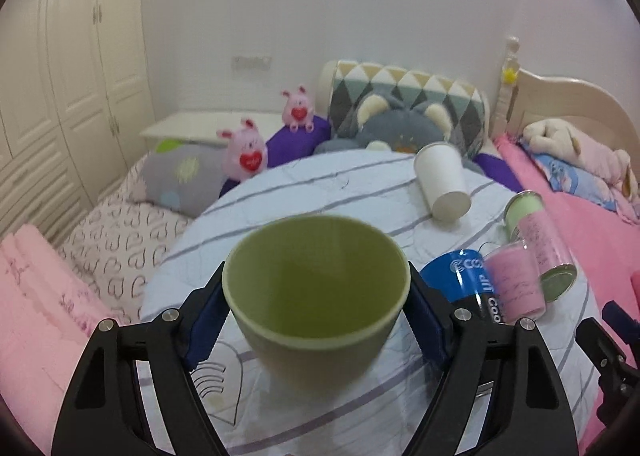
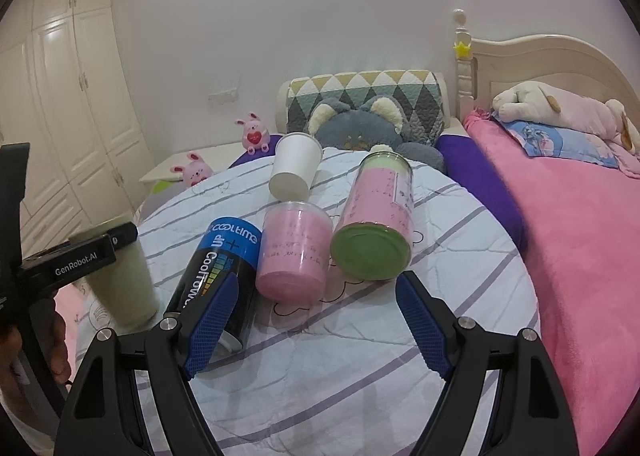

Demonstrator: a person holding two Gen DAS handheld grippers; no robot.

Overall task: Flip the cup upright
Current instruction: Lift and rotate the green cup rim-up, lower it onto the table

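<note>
My left gripper (image 1: 316,304) is shut on a green cup (image 1: 316,296), which stands upright with its mouth up on the striped cloth of the round table (image 1: 320,183). The same cup (image 2: 124,280) shows at the left of the right wrist view, with the left gripper (image 2: 80,256) around it. My right gripper (image 2: 316,320) is open and empty, low over the table, just in front of a pink cup (image 2: 294,256) that lies on its side. A white paper cup (image 2: 294,169) lies on its side further back; it also shows in the left wrist view (image 1: 442,181).
A blue and black can (image 2: 216,276) and a pink and green can (image 2: 374,219) lie on their sides on either side of the pink cup. Beds with pillows and plush toys (image 2: 360,127) surround the table. A pink blanket (image 2: 580,236) lies to the right.
</note>
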